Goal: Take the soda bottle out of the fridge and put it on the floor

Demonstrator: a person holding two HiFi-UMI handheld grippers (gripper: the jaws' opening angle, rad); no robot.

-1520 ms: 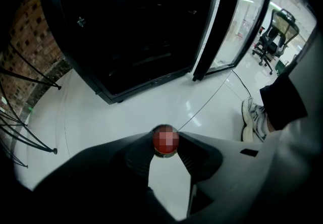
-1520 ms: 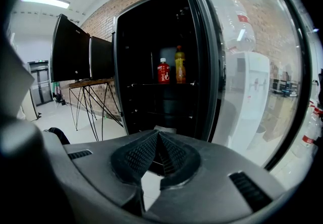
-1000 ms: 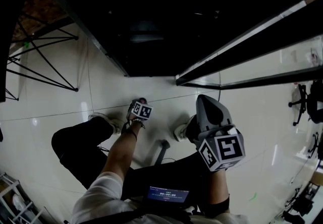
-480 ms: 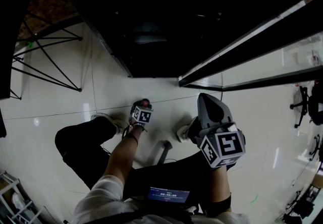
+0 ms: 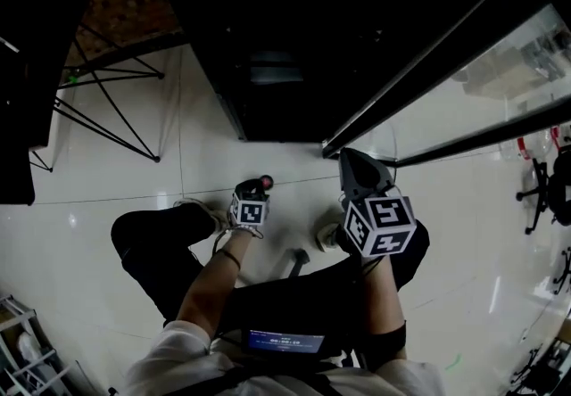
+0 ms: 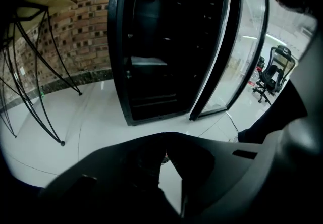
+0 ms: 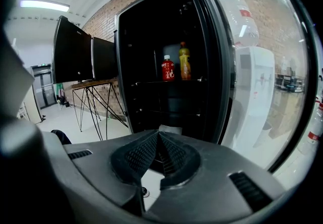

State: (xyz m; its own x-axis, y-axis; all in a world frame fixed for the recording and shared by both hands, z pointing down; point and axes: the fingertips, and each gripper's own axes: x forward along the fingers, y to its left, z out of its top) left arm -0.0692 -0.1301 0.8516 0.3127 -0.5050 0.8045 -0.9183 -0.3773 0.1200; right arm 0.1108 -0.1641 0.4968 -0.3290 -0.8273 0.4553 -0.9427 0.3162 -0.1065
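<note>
Glossy white tile floor [image 5: 116, 180] carries the open black fridge [image 5: 268, 46] and a wire-legged table [image 5: 107, 109]; the fridge's shelf [image 7: 171, 82] holds 2 upright bottles side by side, a red bottle [image 7: 167, 69] and an orange bottle [image 7: 184, 64]

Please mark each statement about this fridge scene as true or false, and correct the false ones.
1. The glass door of the black fridge stands open. True.
2. A red-labelled bottle and an orange bottle stand side by side on a shelf inside the fridge. True.
3. The right gripper grips the red-labelled bottle. False: its fingers are together with nothing between them, and the bottle stands on the shelf.
4. The table with thin black wire legs stands to the right of the fridge. False: in the right gripper view it stands to the fridge's left.
</note>
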